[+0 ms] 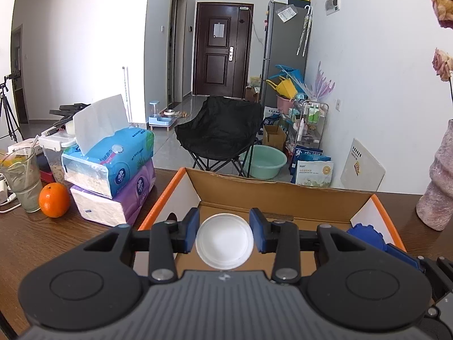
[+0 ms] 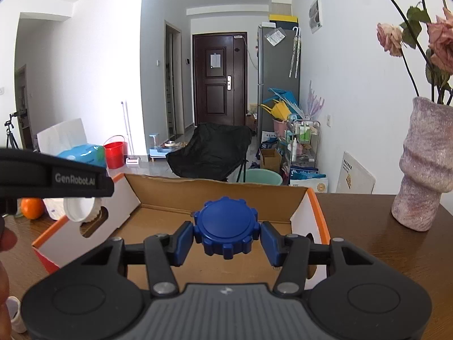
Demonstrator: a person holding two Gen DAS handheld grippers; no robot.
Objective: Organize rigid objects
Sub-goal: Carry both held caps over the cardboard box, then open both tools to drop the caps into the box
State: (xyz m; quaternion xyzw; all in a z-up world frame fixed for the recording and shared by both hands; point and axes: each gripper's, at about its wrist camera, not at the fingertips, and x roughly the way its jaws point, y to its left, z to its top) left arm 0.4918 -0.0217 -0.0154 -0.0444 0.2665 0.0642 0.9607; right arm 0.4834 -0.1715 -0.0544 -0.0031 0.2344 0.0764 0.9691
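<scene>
My left gripper [image 1: 223, 233] is shut on a round white lid [image 1: 224, 240] and holds it over the open cardboard box [image 1: 271, 195]. My right gripper [image 2: 226, 238] is shut on a blue notched cap [image 2: 225, 226] and holds it over the same box [image 2: 215, 195]. The blue cap also shows at the right in the left wrist view [image 1: 365, 233]. The white lid also shows at the left in the right wrist view [image 2: 79, 208], under the left gripper's body. The box floor below both looks bare.
The box has orange-edged white side walls and stands on a brown wooden table [image 1: 42, 235]. Stacked tissue packs [image 1: 113, 175], an orange [image 1: 54, 199] and a glass [image 1: 21, 178] stand left of it. A pink vase [image 2: 424, 164] with roses stands right.
</scene>
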